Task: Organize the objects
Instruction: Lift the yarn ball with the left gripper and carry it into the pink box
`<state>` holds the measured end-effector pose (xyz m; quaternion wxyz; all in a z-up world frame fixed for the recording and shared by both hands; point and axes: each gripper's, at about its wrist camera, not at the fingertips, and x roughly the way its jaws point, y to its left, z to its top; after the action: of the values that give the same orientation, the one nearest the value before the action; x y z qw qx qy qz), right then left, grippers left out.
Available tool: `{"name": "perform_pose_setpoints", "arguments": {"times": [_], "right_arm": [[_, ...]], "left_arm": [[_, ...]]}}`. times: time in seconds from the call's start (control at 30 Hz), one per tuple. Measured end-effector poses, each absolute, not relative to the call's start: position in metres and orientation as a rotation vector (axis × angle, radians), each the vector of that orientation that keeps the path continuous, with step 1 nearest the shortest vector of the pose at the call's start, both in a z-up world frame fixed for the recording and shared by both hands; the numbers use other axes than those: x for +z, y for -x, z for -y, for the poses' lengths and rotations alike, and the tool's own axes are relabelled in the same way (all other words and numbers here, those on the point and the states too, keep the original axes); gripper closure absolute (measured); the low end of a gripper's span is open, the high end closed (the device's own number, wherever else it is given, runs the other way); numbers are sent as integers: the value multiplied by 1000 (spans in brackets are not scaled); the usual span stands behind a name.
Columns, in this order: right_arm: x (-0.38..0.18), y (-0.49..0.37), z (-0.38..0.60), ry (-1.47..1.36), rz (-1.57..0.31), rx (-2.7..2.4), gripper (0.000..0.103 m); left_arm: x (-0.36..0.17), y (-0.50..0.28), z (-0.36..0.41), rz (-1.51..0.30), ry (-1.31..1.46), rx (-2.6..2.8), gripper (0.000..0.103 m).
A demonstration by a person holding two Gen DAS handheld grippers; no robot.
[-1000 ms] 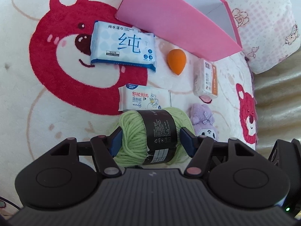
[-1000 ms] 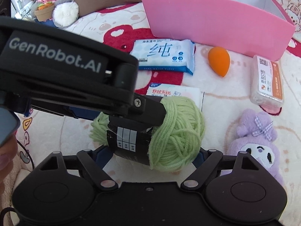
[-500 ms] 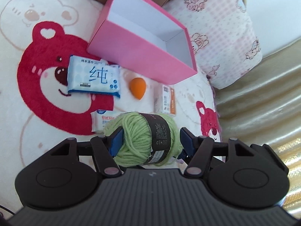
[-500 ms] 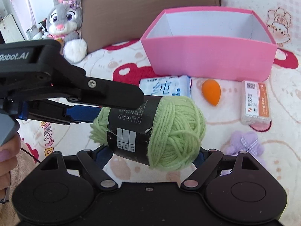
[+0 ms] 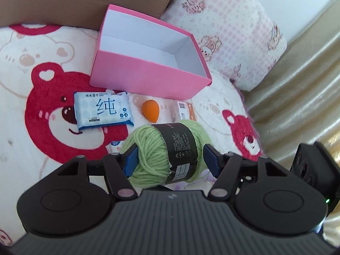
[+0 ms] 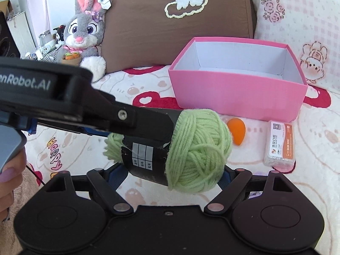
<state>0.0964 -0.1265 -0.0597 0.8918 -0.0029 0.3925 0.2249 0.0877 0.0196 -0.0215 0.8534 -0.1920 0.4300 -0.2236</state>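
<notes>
Green yarn higher (left tool)

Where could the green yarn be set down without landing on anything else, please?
The pink box is empty inside, the largest free spot. The blanket left of the blue wipes pack is also bare. It is crowded in front of the box: wipes, orange sponge and small orange-labelled pack lie in a row, with little room between them.

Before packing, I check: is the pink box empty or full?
Empty. The pink box shows only bare white walls and floor inside, in both views.
</notes>
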Motion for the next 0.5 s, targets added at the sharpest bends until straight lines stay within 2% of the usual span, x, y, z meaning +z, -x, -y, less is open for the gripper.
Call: {"name": "perform_pose_setpoints", "arguments": {"times": [0.07,0.5], "right_arm": [[-45,-93,139,51,-810,473,15],[20,-141,156,75,-700,487,16]], "left_arm": [[-12,-96,-12,-920,326,-476,41],[59,-151,-6,-837,278,-471,41]]}}
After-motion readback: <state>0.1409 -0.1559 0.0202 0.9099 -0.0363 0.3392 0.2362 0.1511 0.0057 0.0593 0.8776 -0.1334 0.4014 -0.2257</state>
